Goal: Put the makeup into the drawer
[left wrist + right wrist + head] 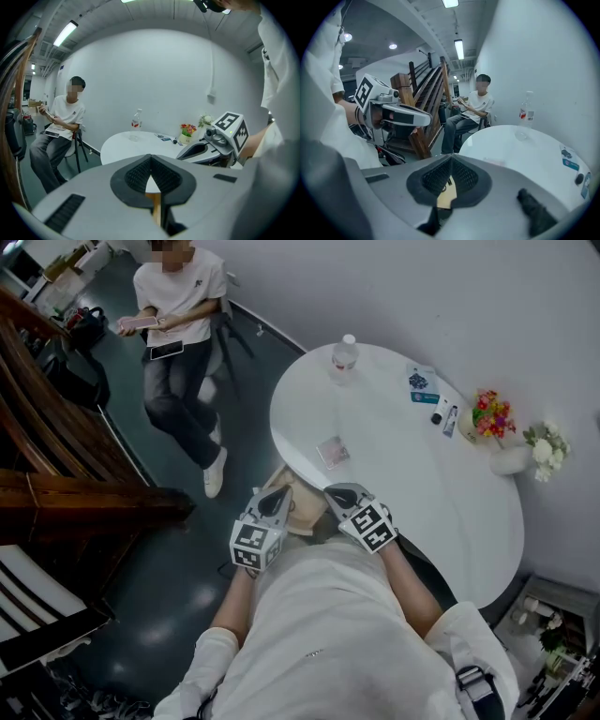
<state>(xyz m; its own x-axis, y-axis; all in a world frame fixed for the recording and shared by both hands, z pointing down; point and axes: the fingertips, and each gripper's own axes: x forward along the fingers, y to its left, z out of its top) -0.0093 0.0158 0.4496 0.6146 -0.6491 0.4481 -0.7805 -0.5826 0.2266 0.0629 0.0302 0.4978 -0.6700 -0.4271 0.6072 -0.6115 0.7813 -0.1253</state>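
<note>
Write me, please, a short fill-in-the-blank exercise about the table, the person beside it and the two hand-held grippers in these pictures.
1. The water bottle stands ____ near the far rim of the white table.
2. The left hand-held gripper and the right hand-held gripper both have their jaws ____, with nothing between them.
3. The person beside the table is ____, not standing.

Missing words: upright; shut; sitting.

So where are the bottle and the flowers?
Bottle (344,360): head view, on its clear body.
Flowers (491,414): head view, on the red and yellow blooms.
</note>
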